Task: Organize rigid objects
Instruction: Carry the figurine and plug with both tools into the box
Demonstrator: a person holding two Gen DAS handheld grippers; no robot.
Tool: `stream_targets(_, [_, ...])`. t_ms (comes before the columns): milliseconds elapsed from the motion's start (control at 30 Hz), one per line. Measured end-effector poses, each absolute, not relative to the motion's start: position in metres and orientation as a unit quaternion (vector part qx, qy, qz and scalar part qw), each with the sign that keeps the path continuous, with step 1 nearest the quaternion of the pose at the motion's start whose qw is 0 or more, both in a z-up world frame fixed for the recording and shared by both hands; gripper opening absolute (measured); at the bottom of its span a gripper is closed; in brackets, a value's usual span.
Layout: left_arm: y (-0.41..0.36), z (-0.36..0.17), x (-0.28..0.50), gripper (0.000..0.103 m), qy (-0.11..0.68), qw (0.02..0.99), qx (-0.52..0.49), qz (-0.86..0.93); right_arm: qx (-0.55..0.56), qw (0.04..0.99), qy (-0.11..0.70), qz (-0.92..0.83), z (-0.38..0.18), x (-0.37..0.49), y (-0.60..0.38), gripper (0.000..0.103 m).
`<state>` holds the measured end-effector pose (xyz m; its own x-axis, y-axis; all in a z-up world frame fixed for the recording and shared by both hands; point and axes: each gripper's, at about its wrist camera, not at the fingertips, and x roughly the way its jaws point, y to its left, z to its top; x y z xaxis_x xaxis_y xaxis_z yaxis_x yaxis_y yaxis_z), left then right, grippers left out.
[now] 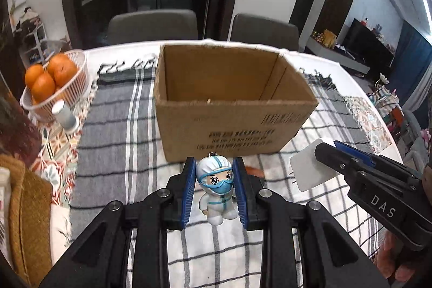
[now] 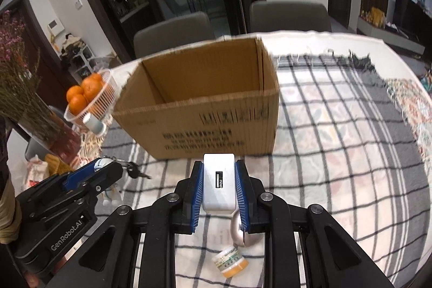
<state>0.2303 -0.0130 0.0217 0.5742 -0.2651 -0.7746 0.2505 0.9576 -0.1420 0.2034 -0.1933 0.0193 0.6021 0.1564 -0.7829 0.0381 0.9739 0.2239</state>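
Note:
My left gripper [image 1: 214, 180] is shut on a small white figurine [image 1: 216, 188] in a blue mask and goggles, held above the checked cloth just in front of an open cardboard box [image 1: 229, 109]. My right gripper [image 2: 218, 185] is shut on a white USB charger block [image 2: 218, 184], also lifted in front of the cardboard box [image 2: 205, 109]. In the left wrist view the right gripper [image 1: 328, 150] holds the charger [image 1: 310, 172] by its edge, prongs pointing left. From the right wrist view the left gripper [image 2: 108, 166] sits low at the left, a key ring dangling from the figurine [image 2: 101, 162].
A basket of oranges [image 1: 51, 82] and a white cylinder [image 1: 64, 115] stand left of the box. A small yellow-capped bottle [image 2: 229, 261] and a grey ring-shaped thing [image 2: 239, 234] lie on the cloth under the right gripper. An orange-red item [image 1: 253, 170] lies by the box. Two chairs stand behind the table.

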Motion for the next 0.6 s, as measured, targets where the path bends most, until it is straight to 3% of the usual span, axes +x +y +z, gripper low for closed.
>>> stream_targets(600, [-0.031, 0.088, 0.269, 0.028, 0.404, 0.899, -0.005, -0.166, 0.093, 0.918, 0.384, 0.045, 0.099, 0.226, -0.197, 0.024])
